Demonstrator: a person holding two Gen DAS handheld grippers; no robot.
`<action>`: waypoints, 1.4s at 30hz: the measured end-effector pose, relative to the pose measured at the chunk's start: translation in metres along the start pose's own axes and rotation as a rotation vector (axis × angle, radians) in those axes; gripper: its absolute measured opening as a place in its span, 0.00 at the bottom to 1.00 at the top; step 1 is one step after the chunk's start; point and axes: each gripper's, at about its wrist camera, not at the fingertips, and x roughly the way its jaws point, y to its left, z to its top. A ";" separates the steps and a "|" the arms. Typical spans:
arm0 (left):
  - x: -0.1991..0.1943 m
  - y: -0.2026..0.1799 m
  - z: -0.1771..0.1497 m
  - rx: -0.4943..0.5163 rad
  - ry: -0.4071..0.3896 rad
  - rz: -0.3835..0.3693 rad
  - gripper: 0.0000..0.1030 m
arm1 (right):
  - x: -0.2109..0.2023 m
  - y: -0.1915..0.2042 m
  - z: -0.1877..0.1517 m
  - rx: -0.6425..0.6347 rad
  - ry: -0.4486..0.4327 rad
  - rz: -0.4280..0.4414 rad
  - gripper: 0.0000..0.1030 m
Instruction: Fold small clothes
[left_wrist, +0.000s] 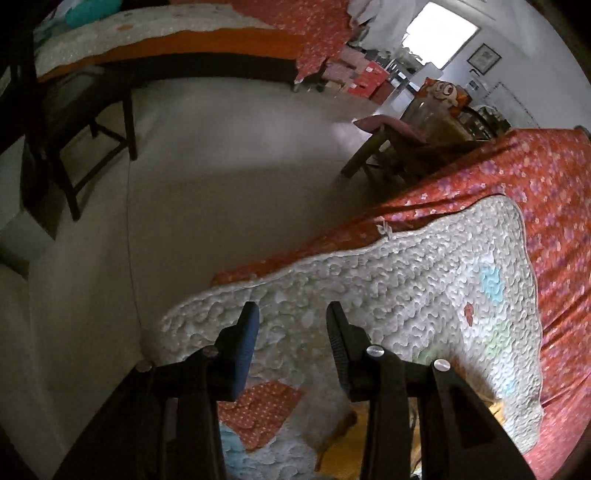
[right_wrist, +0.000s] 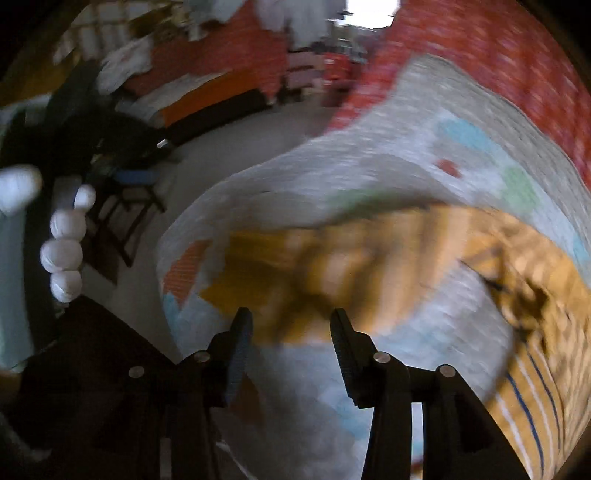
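A small yellow-orange garment (right_wrist: 369, 258) lies spread on a white quilted patchwork mat (right_wrist: 332, 177); its lower right part has white and blue stripes. The right wrist view is motion-blurred. My right gripper (right_wrist: 291, 317) is open and empty, just in front of the garment's near edge. My left gripper (left_wrist: 291, 310) is open and empty above the mat (left_wrist: 388, 280) near its left corner. Only a yellow sliver of the garment (left_wrist: 340, 450) shows low between the left fingers. The left gripper, held by a white-gloved hand (right_wrist: 64, 236), appears at the left of the right wrist view.
The mat lies on a bed with a red floral sheet (left_wrist: 554, 192). Grey floor (left_wrist: 221, 166) lies to the left. A dark folding stand (left_wrist: 85, 155), a second bed (left_wrist: 166, 40), a wooden chair (left_wrist: 391, 144) and stacked boxes (left_wrist: 365, 77) stand beyond.
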 end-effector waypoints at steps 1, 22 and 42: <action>0.000 0.005 0.003 -0.012 0.006 -0.006 0.35 | 0.008 0.011 0.002 -0.031 -0.003 -0.004 0.46; -0.002 -0.076 -0.044 0.227 0.080 -0.210 0.40 | -0.217 -0.240 -0.048 0.538 -0.338 -0.351 0.03; 0.040 -0.275 -0.212 0.760 0.353 -0.347 0.54 | -0.264 -0.421 -0.277 1.127 -0.329 -0.589 0.03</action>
